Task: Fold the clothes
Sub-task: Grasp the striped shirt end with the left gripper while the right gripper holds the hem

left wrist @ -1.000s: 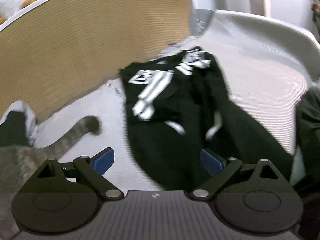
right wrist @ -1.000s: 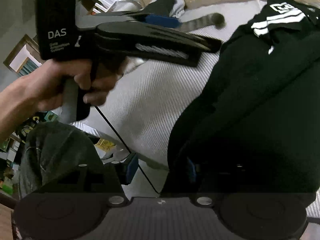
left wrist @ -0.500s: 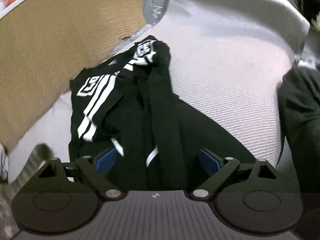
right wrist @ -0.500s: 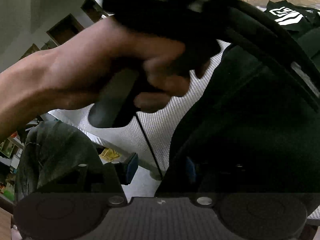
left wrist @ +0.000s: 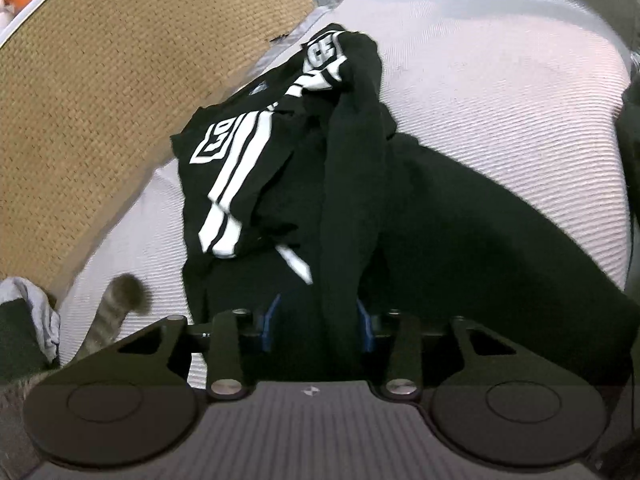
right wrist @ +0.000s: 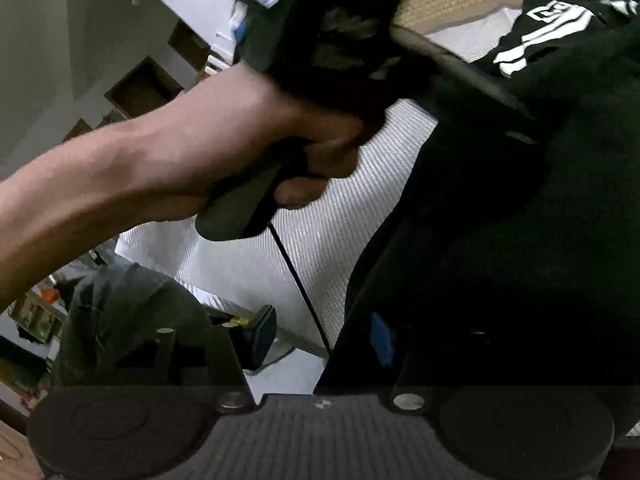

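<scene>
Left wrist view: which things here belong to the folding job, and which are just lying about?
Job:
- black garment with white stripes
- left gripper, a fold of garment between its pads
- white bedcover under it

Lying about:
- striped cat tail
- woven tan panel
- dark clothing at the right edge

— Setting? A home, likely a bedroom: white ribbed bedding [left wrist: 500, 120] fills the frame.
— Other signs? Woven headboard [left wrist: 120, 80] upper left, cat's tail [left wrist: 116, 304] lower left, wall shelves [right wrist: 140, 84] upper left.

One black garment with white stripes and lettering [left wrist: 280, 168]; one white ribbed bedcover [left wrist: 500, 112]; one tan woven headboard [left wrist: 100, 100]; two black two-finger grippers [left wrist: 318, 322] [right wrist: 324, 340]; one grey striped cat tail [left wrist: 116, 304].
</scene>
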{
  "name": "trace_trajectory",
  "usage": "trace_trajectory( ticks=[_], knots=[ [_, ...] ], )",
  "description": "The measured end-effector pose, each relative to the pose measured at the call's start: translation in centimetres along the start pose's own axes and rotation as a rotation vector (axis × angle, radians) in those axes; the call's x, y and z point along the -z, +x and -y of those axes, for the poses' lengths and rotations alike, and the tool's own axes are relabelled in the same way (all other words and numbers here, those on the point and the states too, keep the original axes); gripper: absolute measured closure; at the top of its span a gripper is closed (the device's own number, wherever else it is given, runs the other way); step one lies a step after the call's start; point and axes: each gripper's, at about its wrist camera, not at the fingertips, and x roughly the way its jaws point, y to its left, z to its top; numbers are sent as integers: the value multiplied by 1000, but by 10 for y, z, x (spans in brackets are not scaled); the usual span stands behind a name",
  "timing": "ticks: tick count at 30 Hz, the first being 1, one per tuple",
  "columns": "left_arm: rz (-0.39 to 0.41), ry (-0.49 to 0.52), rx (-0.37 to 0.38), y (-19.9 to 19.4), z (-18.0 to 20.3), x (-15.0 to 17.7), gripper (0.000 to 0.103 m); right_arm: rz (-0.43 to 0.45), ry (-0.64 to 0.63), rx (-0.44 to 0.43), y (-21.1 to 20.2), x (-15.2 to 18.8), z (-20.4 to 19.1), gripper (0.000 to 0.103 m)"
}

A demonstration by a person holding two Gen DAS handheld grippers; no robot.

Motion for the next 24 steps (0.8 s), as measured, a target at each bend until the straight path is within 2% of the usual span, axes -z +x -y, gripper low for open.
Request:
trace_trajectory(
  ticks=[3,6,9,14,16,19,22,24],
  knots=[
    [-4,-39,17,-1,-14,3,59,5,24,-17,0,-1,4,48],
    [-15,-26,10,-1,-18,7,58,-20,17,-24,9,-2,-2,48],
    [-32,-7,6,-3,-15,11,58,-52,3,-37,1,5,-5,48],
    [-11,-41,16,-22,-20,5,57,-89,-8,-51,-4,14,-5,48],
    [-18,-2,7,-27,-17,2,56,-112,-3,-63,0,15,-5,48],
    [-54,114,-29,-22,-6,9,56,-102,-30,-79,2,15,-7,48],
    [-73,109,-29,-14,-8,22,54,-108,-43,-67,10,15,-5,48],
    [-65,47,-14,-16,-14,27,54,-125,-29,-62,13,17,-2,48]
  ],
)
